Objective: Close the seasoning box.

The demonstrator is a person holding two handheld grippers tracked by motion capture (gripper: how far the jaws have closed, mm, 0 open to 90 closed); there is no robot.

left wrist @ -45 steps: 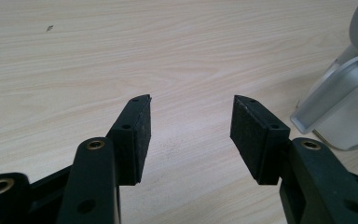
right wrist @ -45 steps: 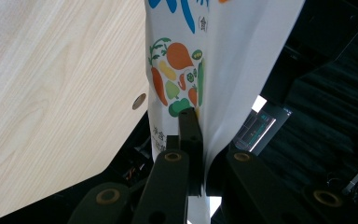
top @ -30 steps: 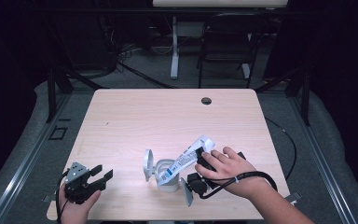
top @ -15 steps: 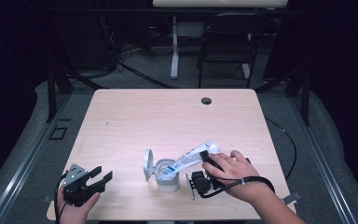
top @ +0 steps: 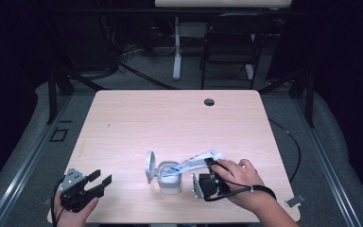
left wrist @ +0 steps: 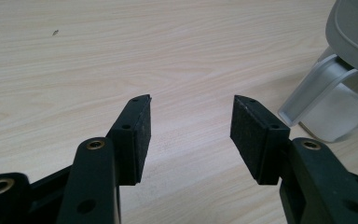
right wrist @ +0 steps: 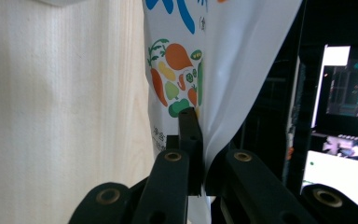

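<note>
A dark room surrounds a pale wood-grain worktop, with a black chair and a white table leg on the floor beyond its far edge. A small round dark hole sits near the worktop's far edge.

Toward the near edge, a little right of centre, stands a small clear container with its grey hinged lid flipped open and standing up on its left side. A white pouch, printed with blue lettering and cartoon vegetables, slants down from the upper right, its lower end inside the container's mouth.

The right gripper, held in the person's right hand, is just to the right of the container. In the right gripper view its jaws are pressed together on the upper end of the pouch, pinching the white film between them, with the vegetable print just above the pads.

The left gripper, held in the person's left hand, is near the worktop's near-left corner, well apart from the container. In the left gripper view its jaws are spread wide with nothing but bare worktop between them; the container and its grey lid show at the right edge.
</note>
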